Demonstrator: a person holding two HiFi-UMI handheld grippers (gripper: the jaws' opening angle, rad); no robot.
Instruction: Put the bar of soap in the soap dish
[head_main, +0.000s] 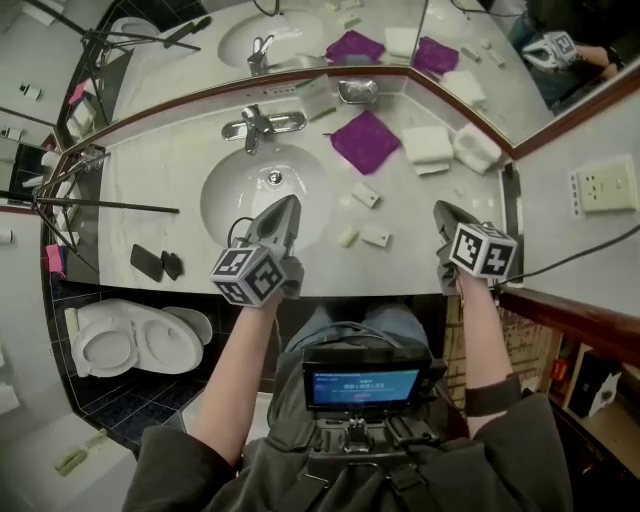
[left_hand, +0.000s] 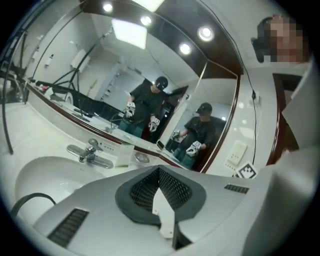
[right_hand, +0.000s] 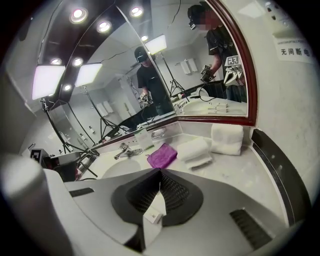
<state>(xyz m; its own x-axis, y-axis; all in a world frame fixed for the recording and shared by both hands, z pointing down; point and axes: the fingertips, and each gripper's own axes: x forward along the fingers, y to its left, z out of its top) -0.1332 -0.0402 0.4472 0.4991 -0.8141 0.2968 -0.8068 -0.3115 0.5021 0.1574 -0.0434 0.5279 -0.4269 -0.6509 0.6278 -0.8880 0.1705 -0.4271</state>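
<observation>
A small pale bar of soap (head_main: 347, 236) lies on the white counter (head_main: 160, 190), in front of the basin (head_main: 262, 190) and right of it. Two white packets (head_main: 365, 195) (head_main: 376, 238) lie close by. The metal soap dish (head_main: 357, 92) (left_hand: 142, 158) (right_hand: 158, 133) sits at the mirror's foot, right of the faucet (head_main: 258, 126), and looks empty. My left gripper (head_main: 291, 204) (left_hand: 159, 171) hangs above the basin's near right rim. Its jaws are shut and I see nothing held between them. My right gripper (head_main: 441, 211) (right_hand: 160, 173) stays over the counter's right front corner, also shut and empty.
A purple cloth (head_main: 365, 140) and two folded white towels (head_main: 428, 145) (head_main: 477, 148) lie at the back right. A green-and-white box (head_main: 315, 97) stands beside the dish. A phone (head_main: 147, 262) rests at the left front edge. A toilet (head_main: 130, 340) stands below on the left.
</observation>
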